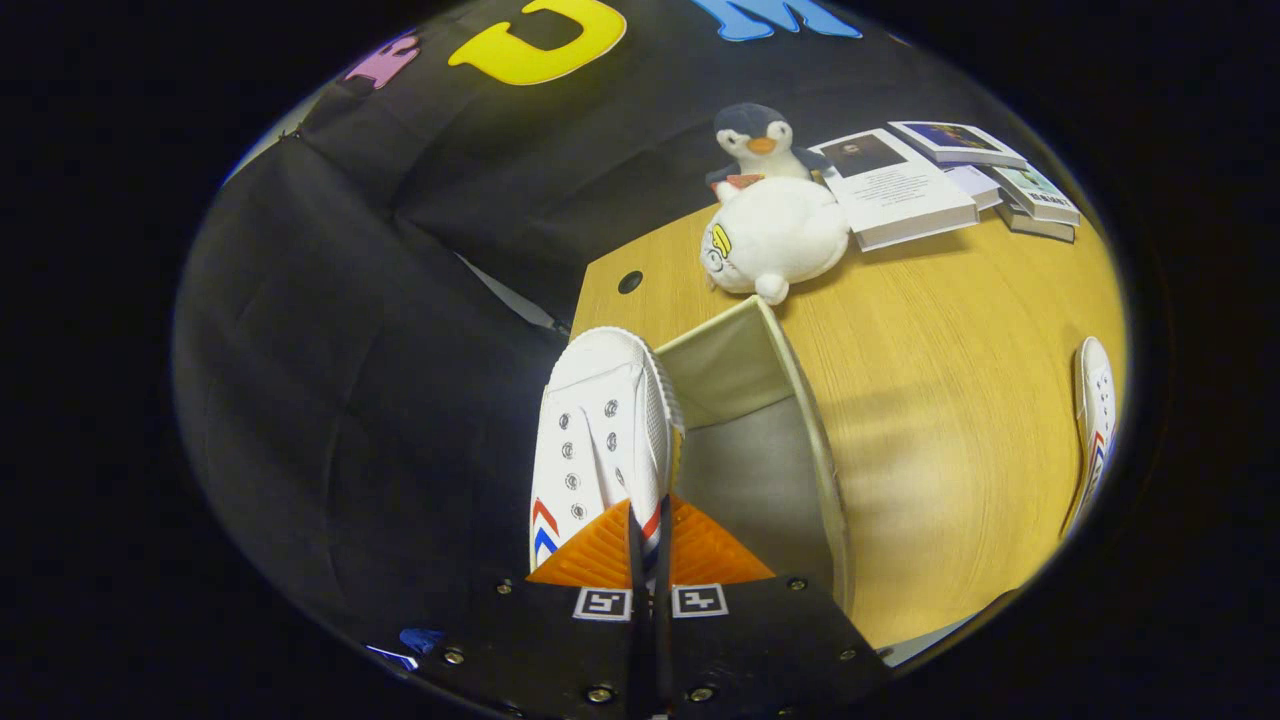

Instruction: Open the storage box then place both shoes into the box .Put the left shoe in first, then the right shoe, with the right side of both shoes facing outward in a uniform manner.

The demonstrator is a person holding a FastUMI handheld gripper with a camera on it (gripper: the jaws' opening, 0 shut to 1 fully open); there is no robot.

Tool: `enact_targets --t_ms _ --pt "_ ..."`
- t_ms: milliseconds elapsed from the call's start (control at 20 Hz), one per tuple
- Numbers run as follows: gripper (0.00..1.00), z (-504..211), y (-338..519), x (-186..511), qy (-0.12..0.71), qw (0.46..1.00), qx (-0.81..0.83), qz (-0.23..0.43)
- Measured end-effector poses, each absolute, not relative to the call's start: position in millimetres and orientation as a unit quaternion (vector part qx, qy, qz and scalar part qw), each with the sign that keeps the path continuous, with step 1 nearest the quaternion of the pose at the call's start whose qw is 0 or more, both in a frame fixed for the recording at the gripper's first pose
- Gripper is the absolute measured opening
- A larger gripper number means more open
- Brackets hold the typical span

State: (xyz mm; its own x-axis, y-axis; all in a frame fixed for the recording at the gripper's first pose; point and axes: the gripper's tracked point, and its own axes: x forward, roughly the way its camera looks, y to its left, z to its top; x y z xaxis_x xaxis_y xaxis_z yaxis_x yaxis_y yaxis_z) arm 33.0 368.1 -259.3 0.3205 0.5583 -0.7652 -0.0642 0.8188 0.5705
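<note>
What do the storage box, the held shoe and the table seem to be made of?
Storage box: probably fabric over stiff panels, matte grey-beige walls. Shoe, gripped by the gripper: likely white canvas, with metal-looking eyelets and a textured rubbery toe. Table: wood or wood-look laminate, showing light grain.

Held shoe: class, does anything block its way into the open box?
Nothing visible does. The gripper is shut on the held shoe, which hangs over the left wall of the open box, whose inside looks bare.

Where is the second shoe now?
In the gripper view, the second shoe lies on the wooden table, far right of the storage box, apart from it.
</note>
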Motion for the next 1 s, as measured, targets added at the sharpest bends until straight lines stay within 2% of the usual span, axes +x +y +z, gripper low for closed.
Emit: enact_targets --t_ms 500,550,600,650,750,1000 --pt "0.02 -305 395 12 0.579 0.771 0.174 0.2" --pt "0.08 -300 399 13 0.574 0.772 0.18 0.208" --pt "0.27 -294 398 17 0.562 0.779 0.183 0.209" --pt "0.41 -289 394 24 0.55 0.789 0.177 0.21" --pt "0.98 -272 378 28 0.529 0.806 0.155 0.214" --pt "0.98 -221 325 46 0.464 0.843 0.161 0.22"
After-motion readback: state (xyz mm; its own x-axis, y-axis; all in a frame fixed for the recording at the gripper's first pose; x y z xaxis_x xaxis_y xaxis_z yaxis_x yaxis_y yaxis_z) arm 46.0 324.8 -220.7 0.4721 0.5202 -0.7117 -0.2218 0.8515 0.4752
